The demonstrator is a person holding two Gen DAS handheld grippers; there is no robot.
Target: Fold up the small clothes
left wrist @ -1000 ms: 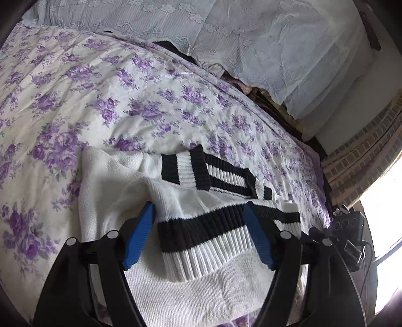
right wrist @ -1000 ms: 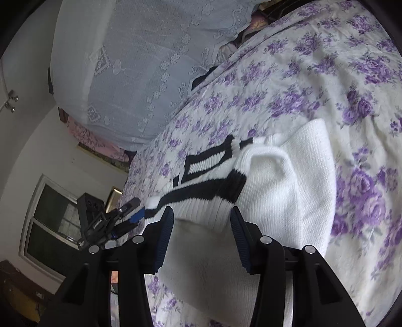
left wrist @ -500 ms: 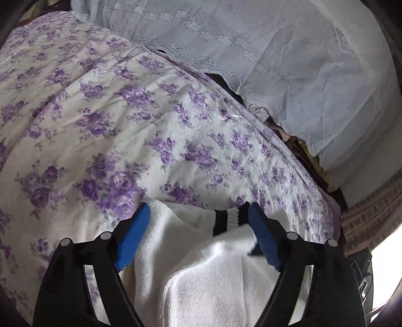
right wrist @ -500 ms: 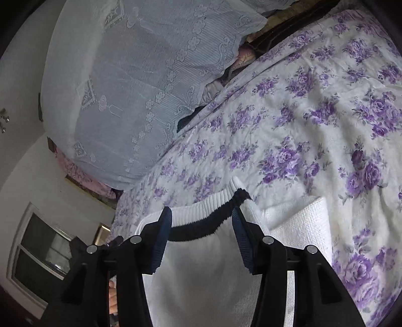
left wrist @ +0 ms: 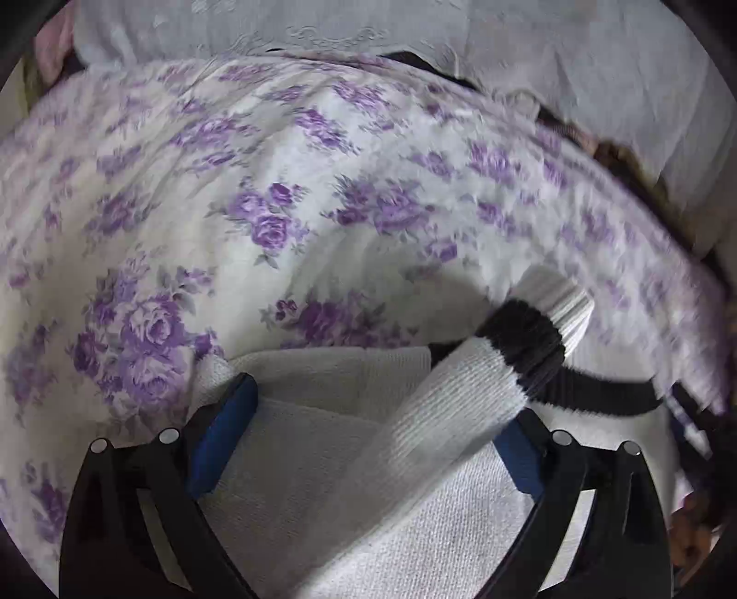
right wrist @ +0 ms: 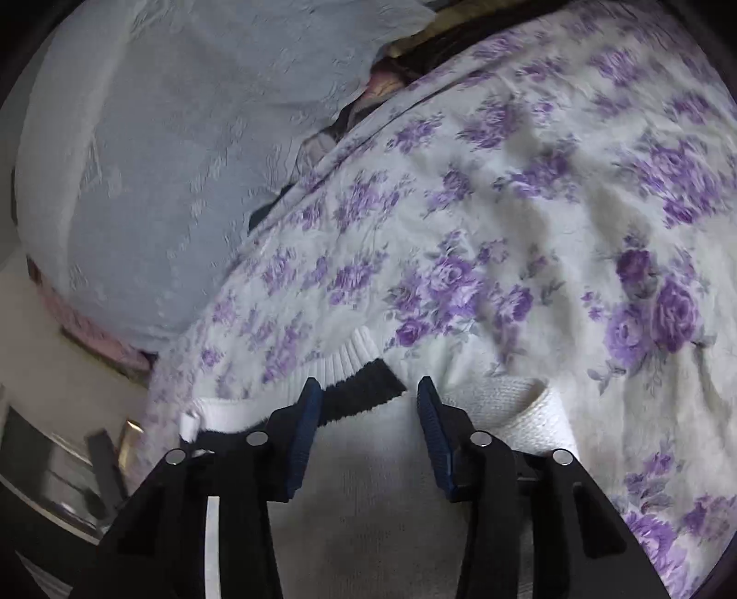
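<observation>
A small white knit sweater (left wrist: 322, 460) with black stripes lies partly folded on the floral bedspread (left wrist: 276, 207). In the left wrist view a sleeve with a black band and white ribbed cuff (left wrist: 529, 341) slants across the body between the blue pads. My left gripper (left wrist: 368, 433) is open and low over the sweater. In the right wrist view the sweater (right wrist: 368, 484) fills the lower middle, with its ribbed black-striped hem (right wrist: 350, 391) just ahead. My right gripper (right wrist: 366, 428) is open over it, with the jaws wide apart and nothing between the pads.
A pale blue embroidered pillow (right wrist: 161, 161) lies at the head of the bed, also at the top of the left wrist view (left wrist: 506, 37). Dark clothing (right wrist: 414, 60) sits between pillow and bedspread. A window and dark furniture (right wrist: 55, 460) are beyond the bed's left edge.
Both grippers have moved forward and lower over the sweater. The sleeve with the black band now lies across the body in the left view. Both stayed open.
</observation>
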